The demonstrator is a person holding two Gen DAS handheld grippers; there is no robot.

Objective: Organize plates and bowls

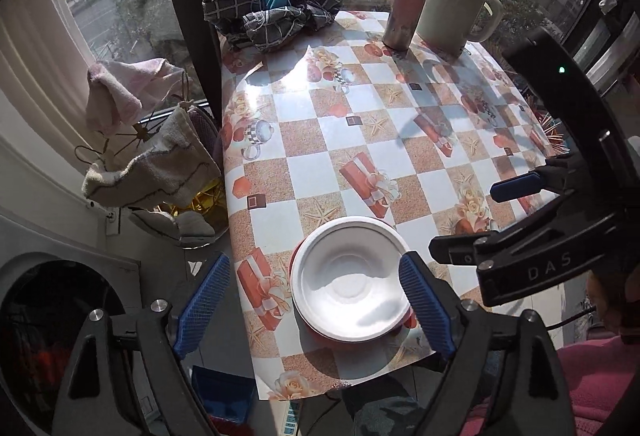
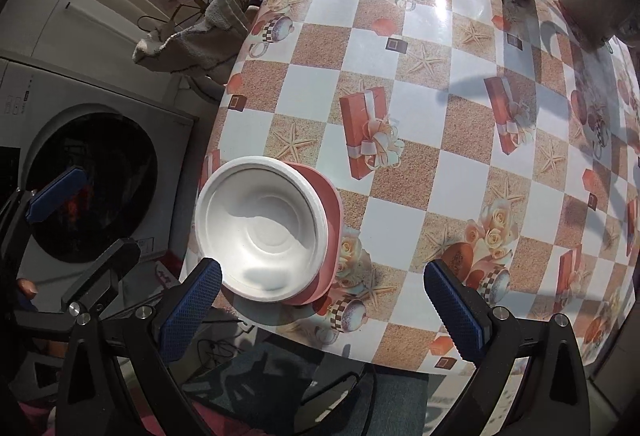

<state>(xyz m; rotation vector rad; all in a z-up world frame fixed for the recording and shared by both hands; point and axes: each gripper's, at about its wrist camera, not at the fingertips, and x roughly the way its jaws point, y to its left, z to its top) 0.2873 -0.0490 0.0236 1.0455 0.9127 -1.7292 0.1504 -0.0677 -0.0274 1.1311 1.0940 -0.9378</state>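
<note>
A white bowl [image 1: 349,282] sits on a red plate [image 1: 407,318] near the front left corner of the table [image 1: 320,140]. My left gripper [image 1: 314,306] is open and empty, its fingers on either side of the bowl just above it. The right gripper [image 1: 472,220] shows open at the right of the left wrist view. In the right wrist view the bowl [image 2: 262,226] on the red plate [image 2: 330,212] lies ahead to the left. My right gripper [image 2: 322,310] is open and empty, near the table's front edge.
A brown flask [image 1: 406,4] and a cream kettle [image 1: 452,6] stand at the back right. A checked cloth bundle [image 1: 272,10] lies at the back left. Towels [image 1: 152,164] hang left of the table, above a washing machine [image 2: 92,180].
</note>
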